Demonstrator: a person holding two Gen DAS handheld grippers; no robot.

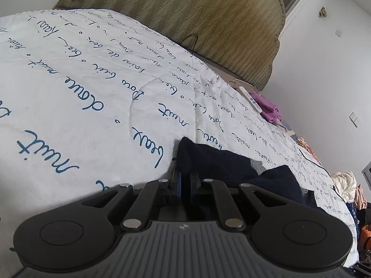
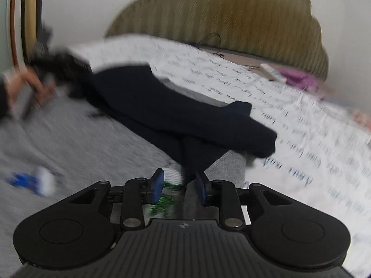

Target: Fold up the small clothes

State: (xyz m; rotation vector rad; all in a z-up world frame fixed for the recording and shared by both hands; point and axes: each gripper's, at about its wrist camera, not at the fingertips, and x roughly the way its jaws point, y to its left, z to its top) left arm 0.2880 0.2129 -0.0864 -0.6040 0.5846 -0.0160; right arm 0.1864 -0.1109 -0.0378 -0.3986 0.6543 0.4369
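A small garment, grey with dark navy sleeves, lies on the white quilt [image 1: 81, 81] printed with blue script. My left gripper [image 1: 184, 176] is shut on a fold of the navy cloth [image 1: 220, 159], which rises just past its fingertips. In the blurred right wrist view, the navy sleeve [image 2: 185, 115] crosses the grey body [image 2: 69, 134]. My right gripper [image 2: 179, 180] hovers over the grey cloth with its blue pads [image 2: 157, 185] apart and nothing pressed between them. A green print shows below the gap. At far left a person's hand [image 2: 20, 88] holds the other gripper.
An olive padded headboard [image 1: 208, 23] closes the far end of the bed, with a thin black cable [image 1: 190, 39] in front of it. A white remote [image 1: 251, 98] and purple cloth [image 1: 269, 106] lie near the quilt's right edge. Piled clothes [image 1: 345, 183] sit beyond it.
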